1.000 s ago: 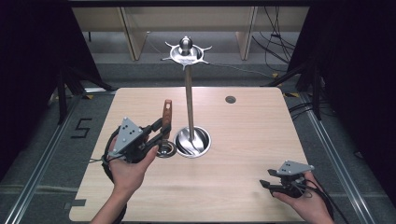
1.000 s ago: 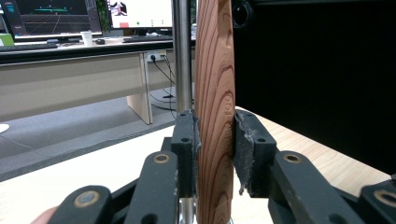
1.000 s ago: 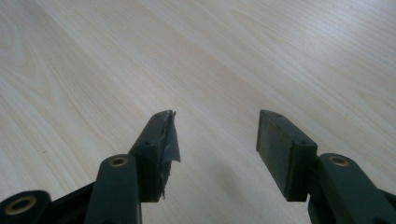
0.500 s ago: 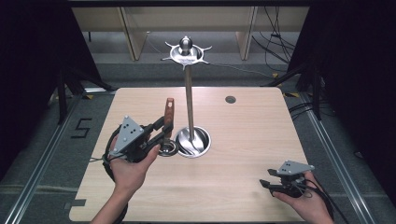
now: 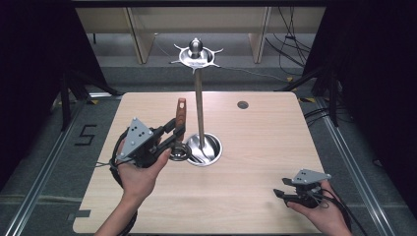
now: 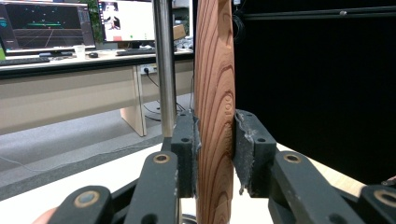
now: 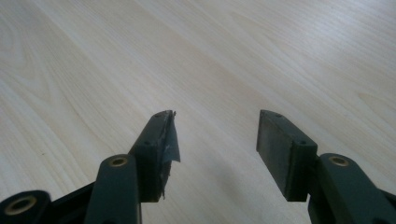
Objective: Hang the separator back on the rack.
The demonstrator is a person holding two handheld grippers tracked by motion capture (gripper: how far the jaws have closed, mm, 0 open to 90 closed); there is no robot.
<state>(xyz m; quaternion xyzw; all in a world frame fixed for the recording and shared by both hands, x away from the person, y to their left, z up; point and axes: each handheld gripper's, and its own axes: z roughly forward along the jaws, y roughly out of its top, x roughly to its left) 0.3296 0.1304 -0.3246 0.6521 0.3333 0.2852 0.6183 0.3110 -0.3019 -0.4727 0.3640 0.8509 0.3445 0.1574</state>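
Left gripper point(image 5: 173, 133): seen at centre left of the high view, clamped on the wooden handle; in the left gripper view both pads point(image 6: 245, 154) were pressed flat against the wood, so the grip was judged firm enough for carrying.

Wooden-handled utensil point(image 5: 181, 118): held upright in the left gripper, its handle rising toward the middle of the high view and its metal head point(image 5: 180, 153) low, just beside the stand's base. The kind of utensil could not be told. The upright hold was judged to suit lifting the handle's top toward a hook.

Grip point: taken on the lower part of the handle point(image 6: 215, 116), which ran from top to bottom through the centre of the left gripper view; the upper end was left free, presumably for hanging.

Hanging stand point(image 5: 198, 105): stood at the centre of the high view, a steel pole on a round dished base point(image 5: 210, 147), crowned by a disc with short hooks point(image 5: 196, 55) at upper centre. No utensil was seen on the hooks.

Pole: seen just left of the handle in the left gripper view point(image 6: 164, 70), close behind it but apart.

Right gripper point(image 5: 281, 193): rested at lower right of the high view, well apart from the stand. Its jaws stood apart with nothing between them over bare tabletop, and it was judged to be kept out of the way.

Table point(image 5: 275, 132): light wood, with a small dark grommet point(image 5: 242, 104) at upper centre right.

Step in hand: judged to be hanging the utensil on the stand, not yet done.
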